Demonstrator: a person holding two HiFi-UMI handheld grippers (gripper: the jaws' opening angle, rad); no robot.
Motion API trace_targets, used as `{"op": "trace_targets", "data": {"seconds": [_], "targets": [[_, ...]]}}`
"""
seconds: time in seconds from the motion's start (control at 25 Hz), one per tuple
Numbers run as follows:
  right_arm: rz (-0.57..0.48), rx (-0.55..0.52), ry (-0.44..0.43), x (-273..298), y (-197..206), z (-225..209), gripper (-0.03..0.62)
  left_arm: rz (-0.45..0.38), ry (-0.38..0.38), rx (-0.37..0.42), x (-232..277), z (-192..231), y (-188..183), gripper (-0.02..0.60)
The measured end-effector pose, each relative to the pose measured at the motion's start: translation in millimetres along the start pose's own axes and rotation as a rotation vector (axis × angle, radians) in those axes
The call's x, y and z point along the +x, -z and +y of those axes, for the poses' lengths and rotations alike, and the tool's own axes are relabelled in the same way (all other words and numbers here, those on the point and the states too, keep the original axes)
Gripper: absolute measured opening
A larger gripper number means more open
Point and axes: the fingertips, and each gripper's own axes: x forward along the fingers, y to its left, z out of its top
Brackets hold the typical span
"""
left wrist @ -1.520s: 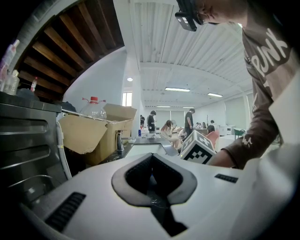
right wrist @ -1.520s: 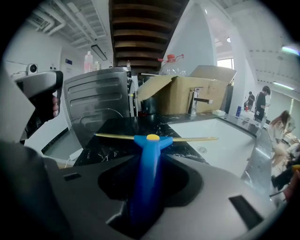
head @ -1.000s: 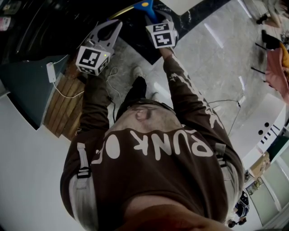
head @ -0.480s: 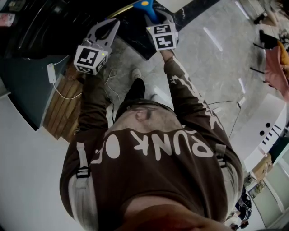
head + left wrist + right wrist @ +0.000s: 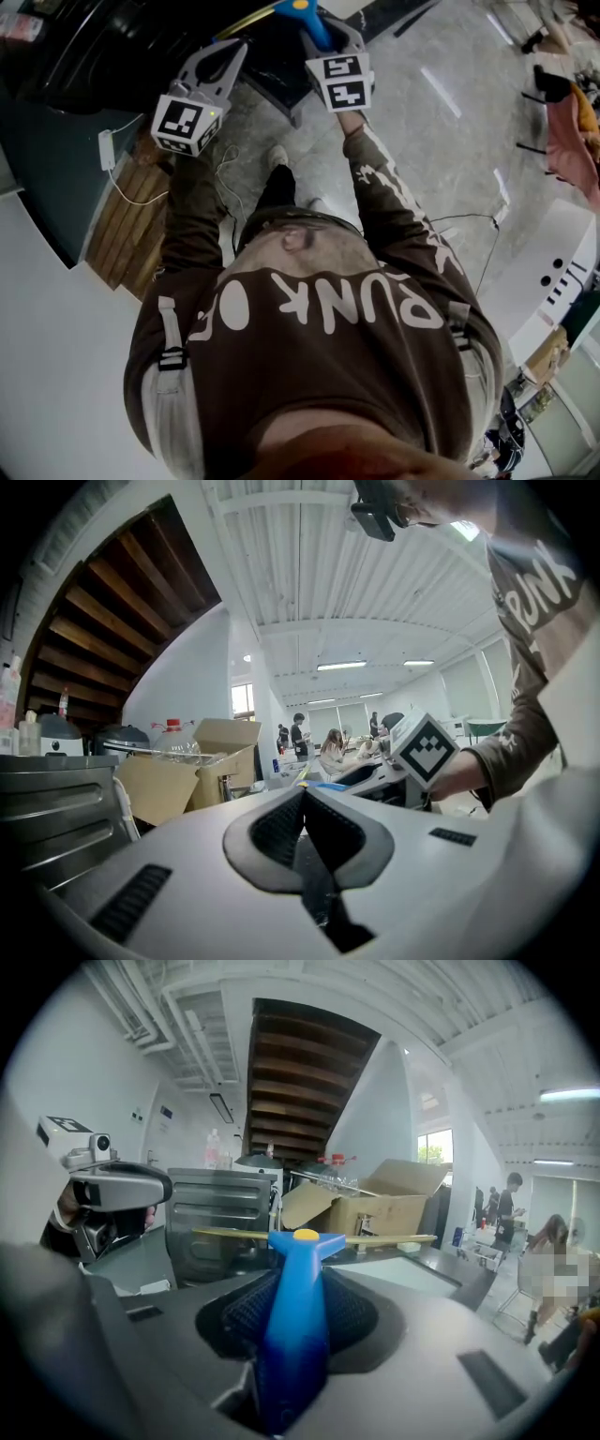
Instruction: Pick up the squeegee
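Right claw [image 5: 298,1288] pinches blue squeegee [image 5: 292,1340] handle, centre of frame. Left claw [image 5: 302,799] pressed together, empty. Pick-up step looks done; next needs firm grip.

Both arms reach forward — left gripper [image 5: 302,794] fingers together, empty; right gripper [image 5: 296,1283] clamped on squeegee [image 5: 298,1335].

Shirt [image 5: 309,375]: "PUNK", then perhaps "OF"

Head view overhead, gripper views level — sharing box [image 5: 223,735]
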Motion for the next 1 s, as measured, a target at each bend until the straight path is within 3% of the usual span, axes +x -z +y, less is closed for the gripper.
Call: {"op": "trace_targets", "data": {"seconds": [1.0], "targets": [[-0.234,-0.055,-0.022,-237.1,-50.4,-0.3,0.146,-0.027,-0.031,0.085,-71.5,-160.6,-82.1,0.002]]}}
